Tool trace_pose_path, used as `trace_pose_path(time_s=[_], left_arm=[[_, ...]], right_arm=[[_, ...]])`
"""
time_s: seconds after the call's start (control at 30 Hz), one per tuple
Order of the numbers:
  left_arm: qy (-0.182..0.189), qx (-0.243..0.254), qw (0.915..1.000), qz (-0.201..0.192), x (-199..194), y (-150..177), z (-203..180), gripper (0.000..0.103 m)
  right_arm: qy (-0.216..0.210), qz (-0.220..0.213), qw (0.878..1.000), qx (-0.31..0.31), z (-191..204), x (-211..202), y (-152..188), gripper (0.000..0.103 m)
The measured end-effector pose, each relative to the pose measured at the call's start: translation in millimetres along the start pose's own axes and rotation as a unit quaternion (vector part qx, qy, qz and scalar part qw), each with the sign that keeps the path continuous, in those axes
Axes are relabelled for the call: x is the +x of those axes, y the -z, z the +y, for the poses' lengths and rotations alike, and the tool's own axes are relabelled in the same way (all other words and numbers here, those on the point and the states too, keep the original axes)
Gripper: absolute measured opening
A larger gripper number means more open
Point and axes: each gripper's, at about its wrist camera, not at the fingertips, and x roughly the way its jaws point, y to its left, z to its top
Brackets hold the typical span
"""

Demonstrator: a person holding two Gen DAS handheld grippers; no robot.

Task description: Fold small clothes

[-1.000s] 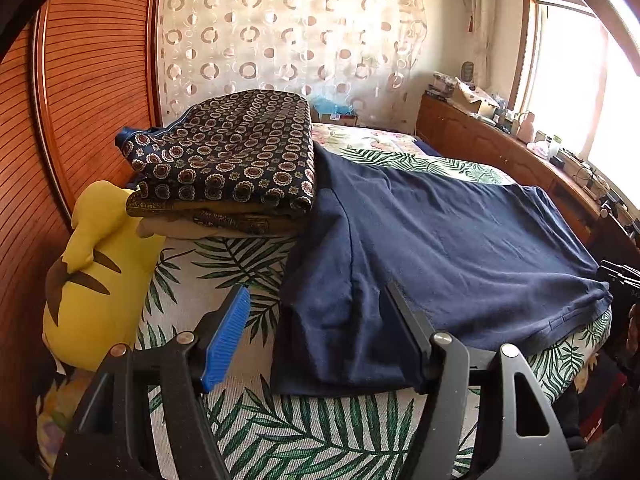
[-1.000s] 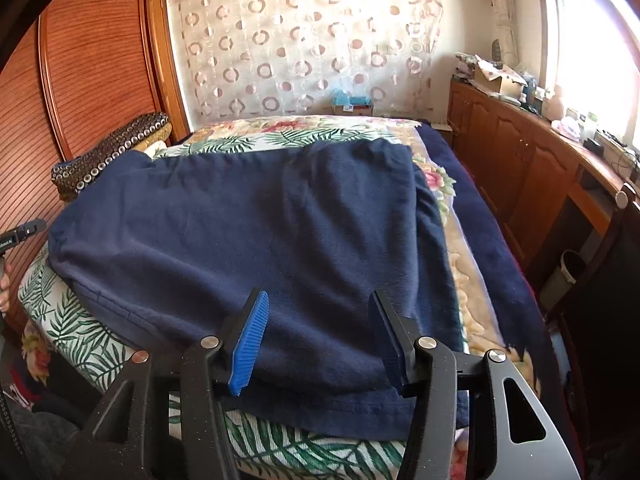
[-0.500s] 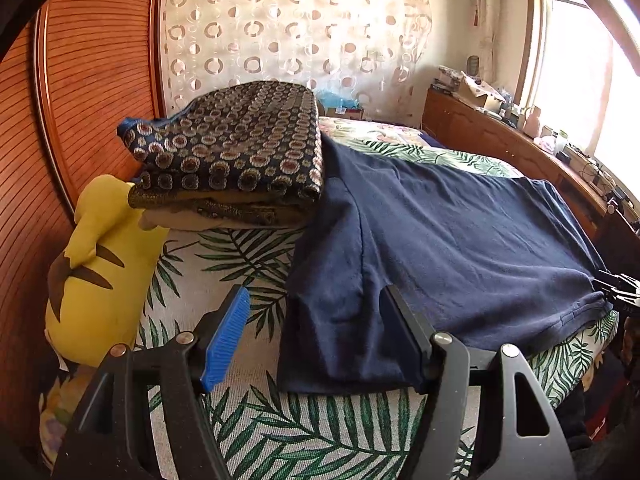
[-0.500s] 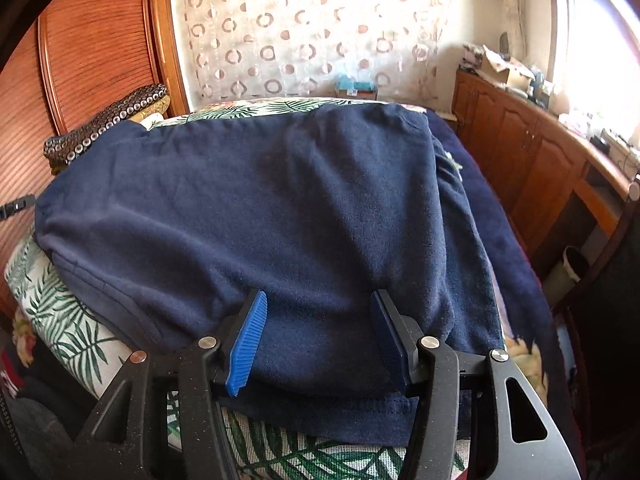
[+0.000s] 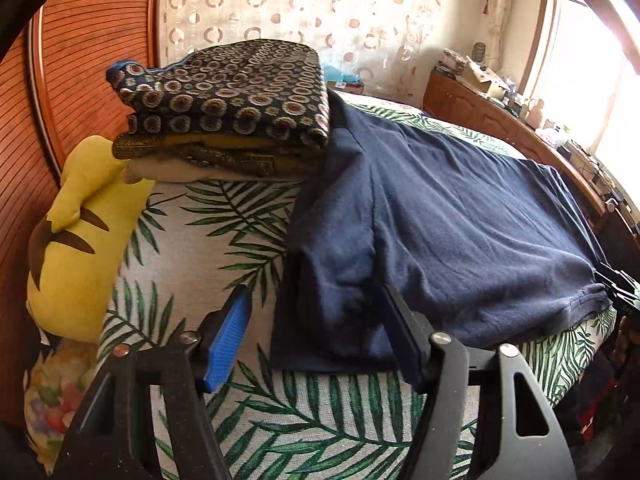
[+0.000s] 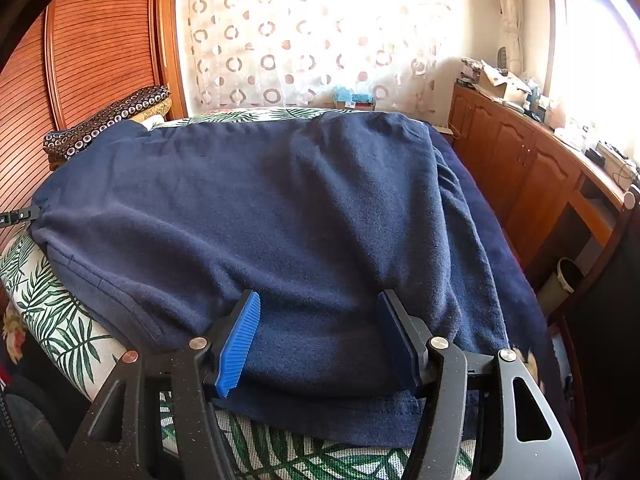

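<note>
A navy blue T-shirt (image 5: 460, 220) lies spread flat on the leaf-print bed cover (image 5: 200, 240). My left gripper (image 5: 316, 332) hangs low over the shirt's near left corner, where a sleeve is folded in. Its jaws are closing, with the blue left pad over bare cover and the right finger over cloth. In the right wrist view the same shirt (image 6: 280, 200) fills the bed. My right gripper (image 6: 320, 340) sits down on its near hem. The jaws are opening, and a band of cloth lies between the pads without being pinched.
A stack of folded patterned clothes (image 5: 240, 92) sits at the shirt's far left corner. A yellow plush toy (image 5: 80, 240) leans against the slatted wooden panel (image 5: 80, 60). A wooden cabinet (image 6: 520, 168) and a bin (image 6: 560, 284) stand right of the bed.
Both grippers have sunk closer to the shirt, which now looks larger in each view. The left jaws have narrowed slightly and the right jaws have widened slightly.
</note>
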Motion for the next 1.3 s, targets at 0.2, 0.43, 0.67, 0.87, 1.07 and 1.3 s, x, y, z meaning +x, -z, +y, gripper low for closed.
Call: trace_pose_path(time_s=[0.2, 0.43, 0.67, 0.87, 1.07, 1.3], left_arm=[[-0.008, 0.011, 0.9998, 0.012, 7, 0, -5, 0.053], [0.001, 0.027, 0.9995, 0.018, 11, -4, -12, 0.028], [0.049, 0.064, 0.9966, -0.017, -16, -20, -48, 0.008], [0.105, 0.088, 0.9882, -0.069, -50, -56, -94, 0.008], [0.168, 0.118, 0.9739, -0.096, -64, -93, -149, 0.007], [0.22, 0.175, 0.9529, -0.114, -75, -115, -217, 0.007]], right_arm=[[-0.002, 0.002, 1.0, -0.005, 0, -2, -1, 0.064], [-0.005, -0.004, 1.0, -0.006, -2, -2, 0, 0.065], [-0.015, 0.002, 1.0, -0.003, -4, -2, -1, 0.065], [-0.027, -0.008, 0.999, 0.02, -14, -13, -7, 0.065], [-0.013, -0.029, 0.999, 0.026, -23, -29, -7, 0.065], [0.002, -0.049, 0.998, 0.034, -30, -46, -7, 0.065]])
